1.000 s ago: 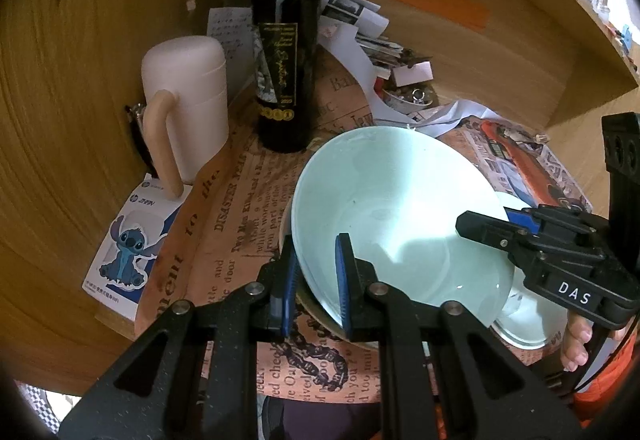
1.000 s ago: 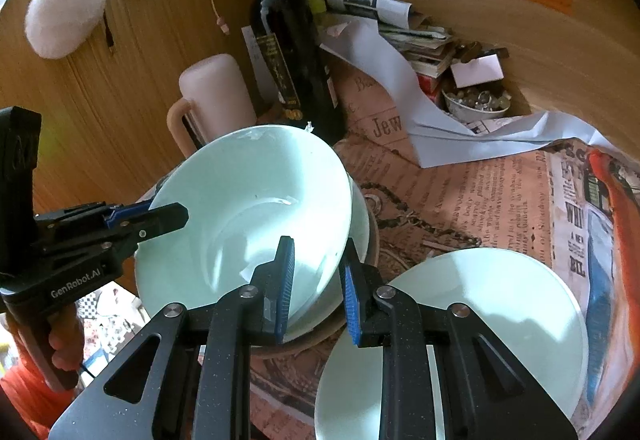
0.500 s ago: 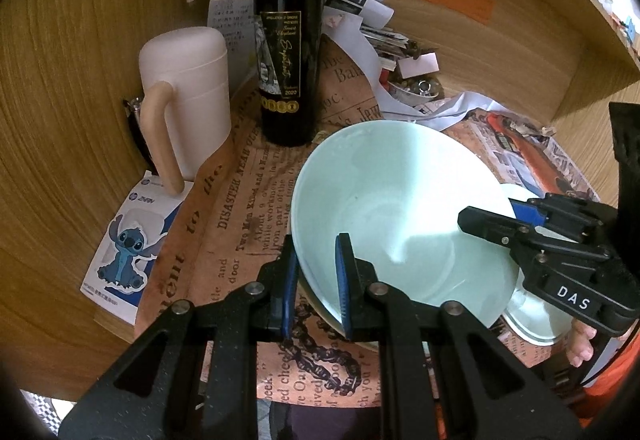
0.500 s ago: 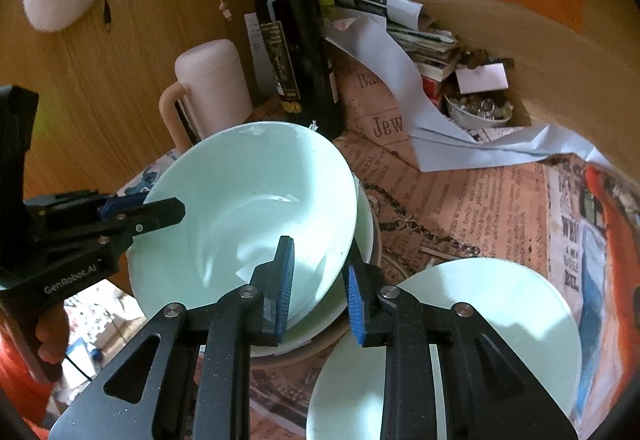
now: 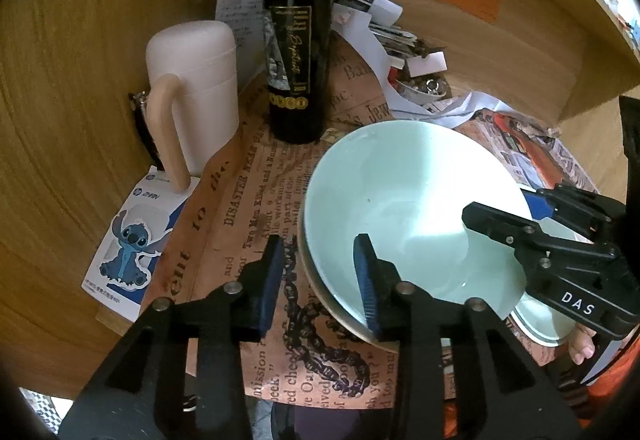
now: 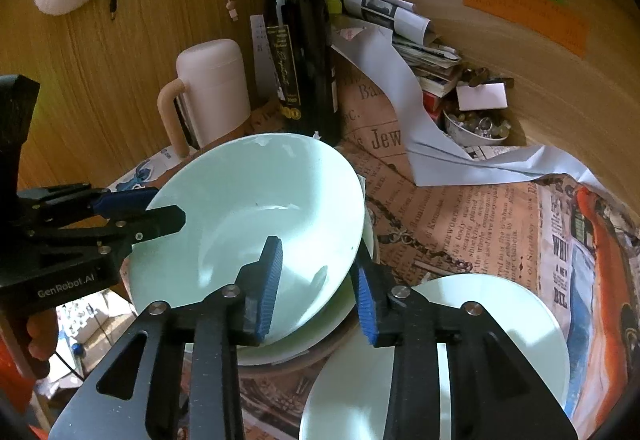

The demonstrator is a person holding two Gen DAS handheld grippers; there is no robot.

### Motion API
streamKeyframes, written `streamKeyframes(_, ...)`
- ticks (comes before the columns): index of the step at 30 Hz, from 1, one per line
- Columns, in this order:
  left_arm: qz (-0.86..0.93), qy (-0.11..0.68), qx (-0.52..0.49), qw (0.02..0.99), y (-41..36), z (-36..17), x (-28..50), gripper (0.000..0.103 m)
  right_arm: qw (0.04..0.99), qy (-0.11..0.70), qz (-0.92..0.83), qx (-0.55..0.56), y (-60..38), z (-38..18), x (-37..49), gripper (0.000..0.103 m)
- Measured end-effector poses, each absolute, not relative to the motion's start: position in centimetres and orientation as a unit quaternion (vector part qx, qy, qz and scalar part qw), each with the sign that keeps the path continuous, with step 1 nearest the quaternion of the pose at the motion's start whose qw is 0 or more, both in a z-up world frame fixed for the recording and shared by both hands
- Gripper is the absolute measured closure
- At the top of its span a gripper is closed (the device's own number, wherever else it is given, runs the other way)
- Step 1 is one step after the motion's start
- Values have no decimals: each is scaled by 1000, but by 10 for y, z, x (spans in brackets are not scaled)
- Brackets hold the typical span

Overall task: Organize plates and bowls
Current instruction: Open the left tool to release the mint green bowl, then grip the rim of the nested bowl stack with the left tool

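A pale green bowl (image 5: 404, 200) sits on a stack of a pale plate and a brown dish (image 6: 304, 350) on the newspaper-covered table. My left gripper (image 5: 320, 280) is open, its jaws straddling the bowl's near rim. My right gripper (image 6: 316, 290) is open too, its jaws either side of the bowl's (image 6: 256, 224) opposite rim. Each gripper shows in the other's view, the right one (image 5: 560, 252) and the left one (image 6: 100, 224). A pale green plate (image 6: 452, 356) lies flat to the right of the stack; its edge also shows in the left wrist view (image 5: 540, 324).
A dark wine bottle (image 5: 298, 40) and a pink lidded mug (image 5: 192, 92) stand behind the stack. Papers and magazines (image 6: 400, 36) and a small bowl of trinkets (image 6: 476, 128) lie at the back right. Wooden walls (image 5: 80, 40) enclose the table. A Stitch sticker card (image 5: 128, 244) lies at the left.
Both grippers have opened and let go of the pale green bowl's rim. The bowl has come down to rest on the stack.
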State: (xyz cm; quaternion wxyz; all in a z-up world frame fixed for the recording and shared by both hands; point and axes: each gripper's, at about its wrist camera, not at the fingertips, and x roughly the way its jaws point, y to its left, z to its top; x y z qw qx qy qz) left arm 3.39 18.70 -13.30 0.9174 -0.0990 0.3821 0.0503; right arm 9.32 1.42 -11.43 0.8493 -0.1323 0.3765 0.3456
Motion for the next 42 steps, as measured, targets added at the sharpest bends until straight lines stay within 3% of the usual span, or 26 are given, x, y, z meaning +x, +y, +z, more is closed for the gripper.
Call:
streamKeyframes(9,47,359,-129,923,201,-120,22,54,848,381,350,-114,10,-111,97,71)
streamKeyframes(12,38,363,-143,920,205,-122,20,54,858,366,341,-117,7,-107,96,53)
streamKeyframes(13,35,367,-148,918,207,-124,20,54,862,359,338,-118,6,-106,95,52)
streamKeyframes(19,11,397,-175,901,208,-144,25,53,850,380,345,-118,5,-108,102,52)
streamKeyframes(22,2,399,-187,898,207,-150,26,44,842,397,344,-121,3,-114,106,52)
streamKeyframes(33,-50,427,-204,880,196,-161,44,45,806,457,356,-119,8,-132,119,52)
streamKeyframes(36,-61,429,-200,879,191,-162,48,51,799,467,360,-120,10,-136,120,58)
streamKeyframes(42,-55,425,-191,883,187,-160,49,51,799,470,356,-116,10,-139,122,61)
